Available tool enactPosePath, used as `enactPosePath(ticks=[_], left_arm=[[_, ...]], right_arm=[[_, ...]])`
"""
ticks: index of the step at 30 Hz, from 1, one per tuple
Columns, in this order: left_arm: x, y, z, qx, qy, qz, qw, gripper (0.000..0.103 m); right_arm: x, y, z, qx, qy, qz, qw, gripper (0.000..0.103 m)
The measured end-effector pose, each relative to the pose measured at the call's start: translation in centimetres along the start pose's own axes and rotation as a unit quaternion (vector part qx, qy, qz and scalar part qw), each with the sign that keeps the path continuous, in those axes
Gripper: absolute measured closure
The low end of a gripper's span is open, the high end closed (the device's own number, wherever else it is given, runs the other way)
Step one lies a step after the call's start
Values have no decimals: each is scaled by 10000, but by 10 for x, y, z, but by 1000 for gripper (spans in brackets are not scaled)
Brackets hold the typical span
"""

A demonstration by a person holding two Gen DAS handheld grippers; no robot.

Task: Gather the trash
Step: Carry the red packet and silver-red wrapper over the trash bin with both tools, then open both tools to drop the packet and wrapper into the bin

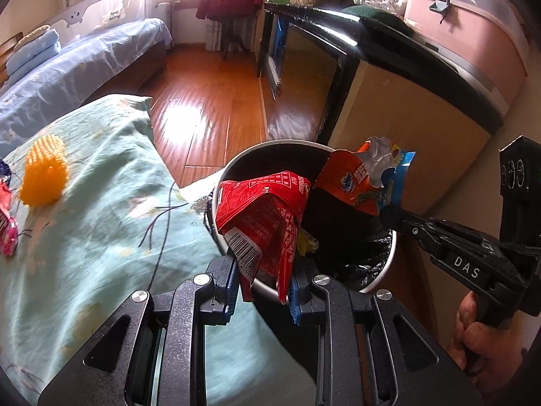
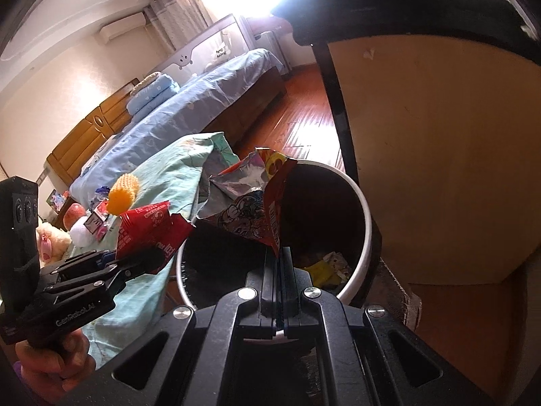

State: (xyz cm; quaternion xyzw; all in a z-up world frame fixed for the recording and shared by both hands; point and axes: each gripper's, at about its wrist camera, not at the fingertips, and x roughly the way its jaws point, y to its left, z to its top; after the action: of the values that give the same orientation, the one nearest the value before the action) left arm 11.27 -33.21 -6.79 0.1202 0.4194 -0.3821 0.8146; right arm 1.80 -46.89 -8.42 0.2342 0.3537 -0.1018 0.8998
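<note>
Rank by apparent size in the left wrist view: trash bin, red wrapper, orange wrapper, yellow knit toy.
1. trash bin
2. red wrapper
3. orange wrapper
4. yellow knit toy
The wrappers look close in size; the red one sits nearer the camera, so their order is unsure.

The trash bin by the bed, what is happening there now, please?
A person holds a gripper in each hand over the white trash bin. The left gripper is shut on a red snack wrapper; the right gripper is shut on an orange snack bag. Neither is dropped yet. Some trash already lies in the bin. More wrappers and a yellow knitted toy remain on the green bedcover.
</note>
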Motion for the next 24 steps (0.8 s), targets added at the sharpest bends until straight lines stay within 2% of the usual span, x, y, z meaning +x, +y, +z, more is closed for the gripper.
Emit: enactPosePath(ticks=[14, 18, 20, 21, 22, 24], left_arm=[[25, -8, 13, 90, 230, -13, 9997, 81], [30, -10, 14, 147, 286, -1, 9995, 78], [32, -10, 15, 151, 302, 2, 9994, 75], [33, -10, 15, 150, 288, 10, 9995, 69], [33, -11, 16, 148, 291, 24, 9995, 55], [32, -9, 15, 113, 272, 54, 9996, 42]], right_arm=[[22, -10, 11, 44, 241, -109, 9996, 102], [28, -12, 14, 33, 326, -136, 9994, 101], [29, -11, 14, 35, 360, -141, 9992, 100], [29, -11, 14, 37, 350, -140, 9993, 98], [29, -11, 15, 36, 336, -160, 9993, 96], [27, -13, 16, 74, 323, -211, 9992, 94]])
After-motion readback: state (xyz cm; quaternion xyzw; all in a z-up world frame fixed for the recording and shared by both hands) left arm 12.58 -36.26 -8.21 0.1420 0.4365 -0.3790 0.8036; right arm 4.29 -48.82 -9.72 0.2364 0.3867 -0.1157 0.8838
